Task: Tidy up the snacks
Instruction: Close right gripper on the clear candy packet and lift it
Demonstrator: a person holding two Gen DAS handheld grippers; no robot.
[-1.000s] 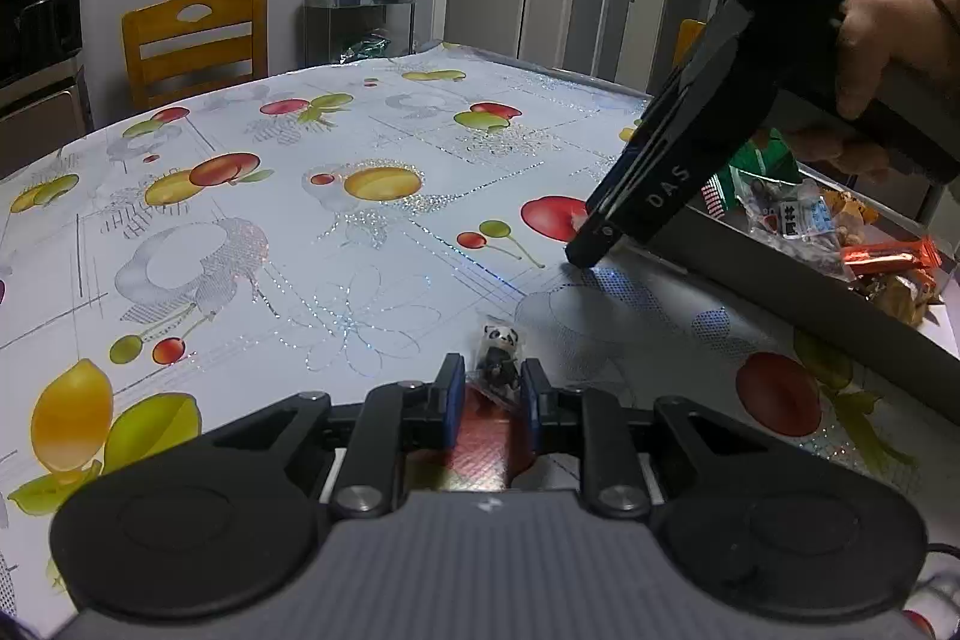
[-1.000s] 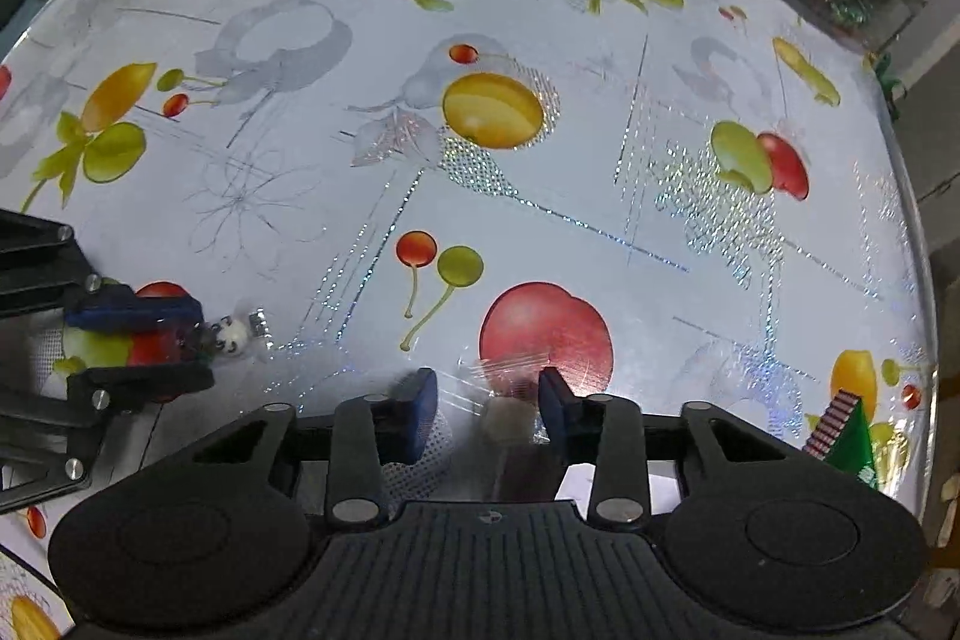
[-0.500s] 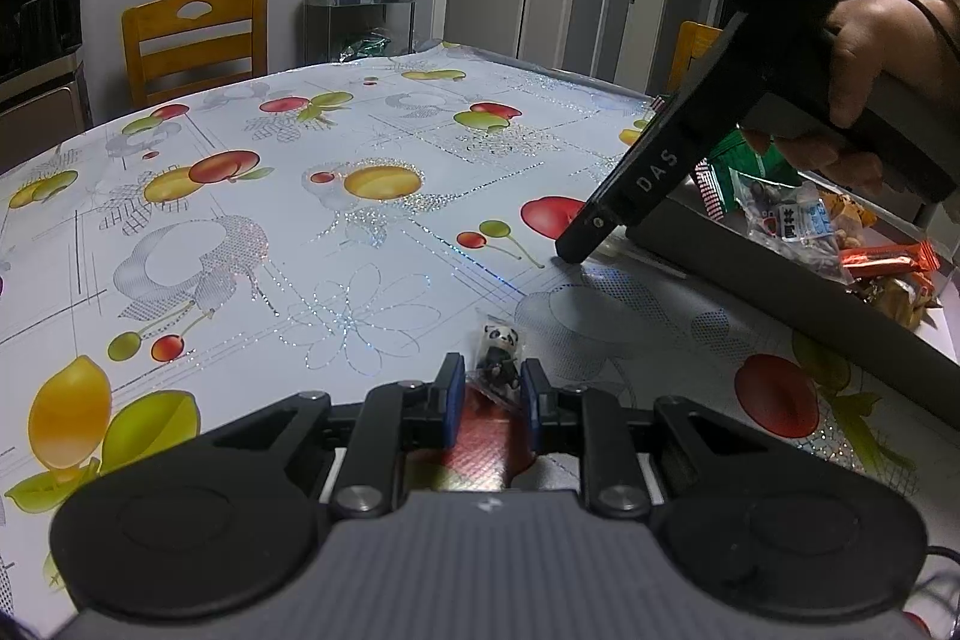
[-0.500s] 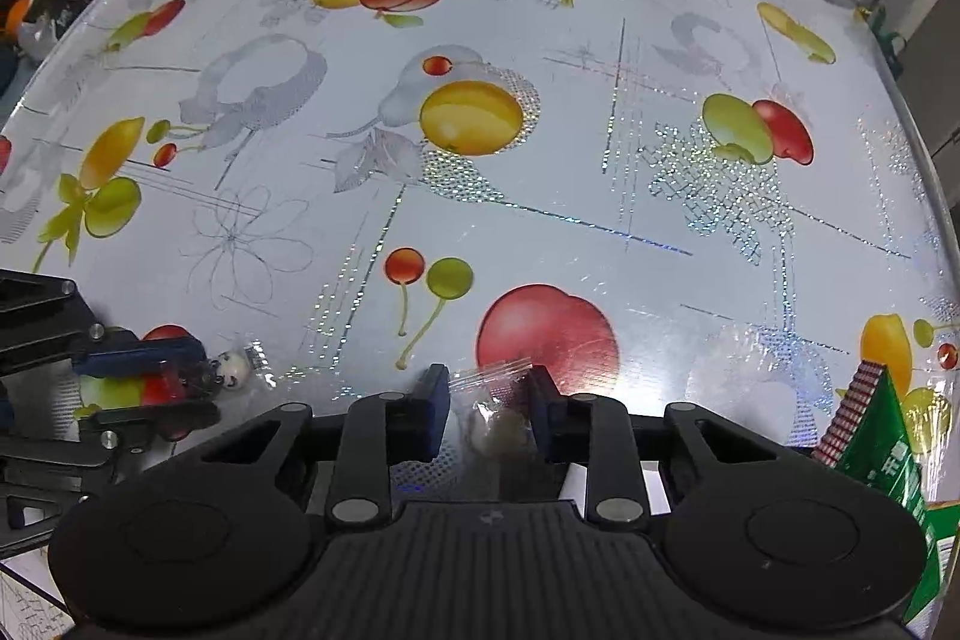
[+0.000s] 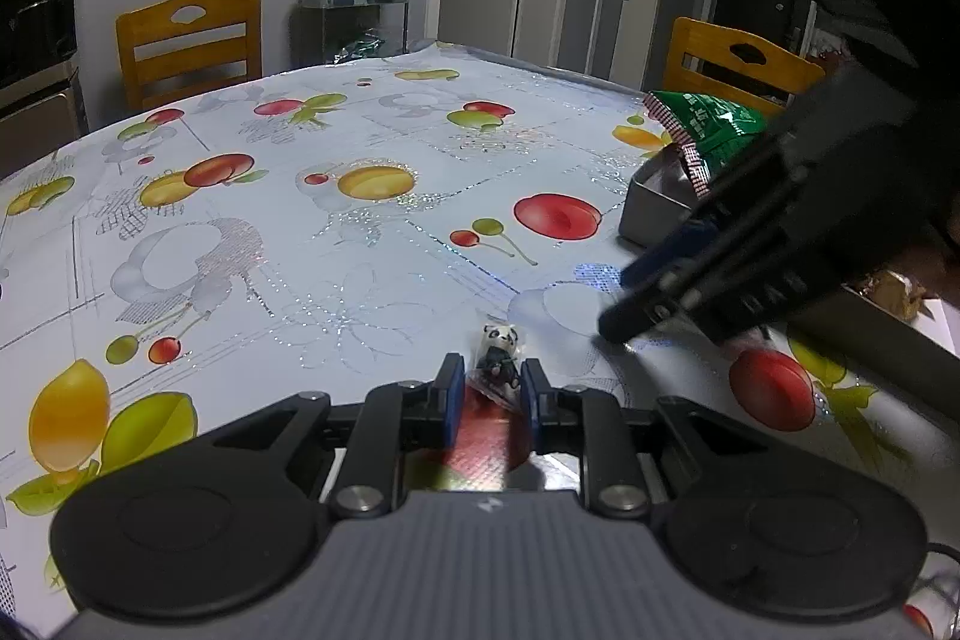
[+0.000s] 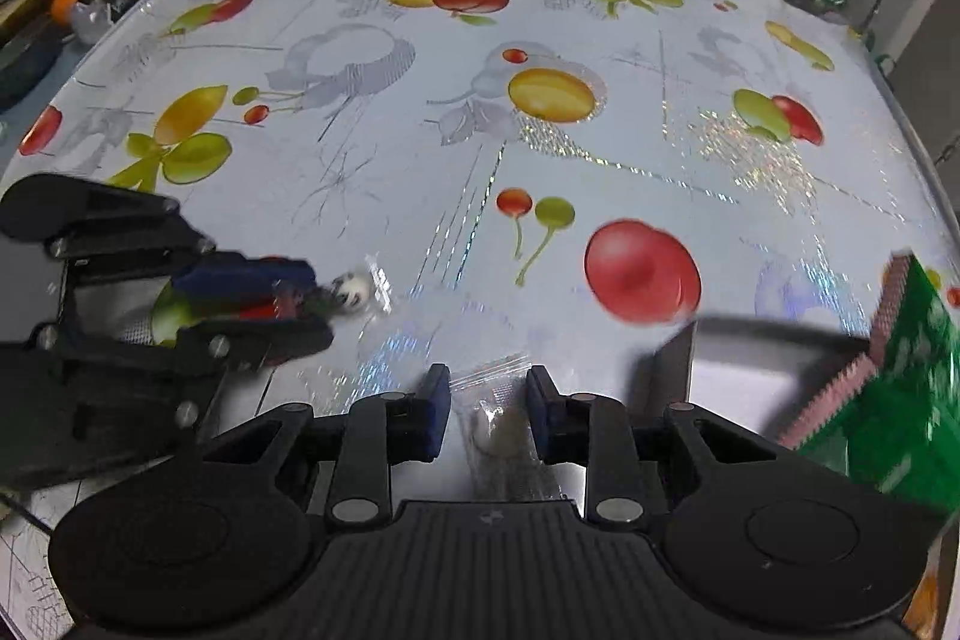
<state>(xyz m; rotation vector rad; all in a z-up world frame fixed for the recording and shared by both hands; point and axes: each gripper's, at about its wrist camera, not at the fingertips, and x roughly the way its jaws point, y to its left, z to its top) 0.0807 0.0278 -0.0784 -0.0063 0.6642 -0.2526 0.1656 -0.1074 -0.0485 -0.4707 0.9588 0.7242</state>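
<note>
My left gripper (image 5: 492, 370) is shut on a small packet with a panda figure (image 5: 499, 349), low over the fruit-print tablecloth (image 5: 336, 280). The right wrist view shows that gripper (image 6: 321, 304) at the left, the panda head (image 6: 353, 287) sticking out past its tips. My right gripper (image 6: 489, 388) is shut on a clear candy packet (image 6: 495, 421) with a whitish sweet inside. In the left wrist view the right gripper (image 5: 624, 298) is blurred, just right of the panda packet and beside a grey tray (image 5: 648, 214).
A green snack bag (image 5: 714, 124) lies in the grey tray; it shows again at the right (image 6: 900, 388). Wooden chairs (image 5: 189, 43) (image 5: 738, 58) stand at the far table edge. A metal trolley (image 5: 360, 4) with a white bag stands by the wall.
The right gripper's jaws narrowed onto the clear candy packet and then swung across with it; the tray and green bag now loom larger at its right. The left gripper stayed still.
</note>
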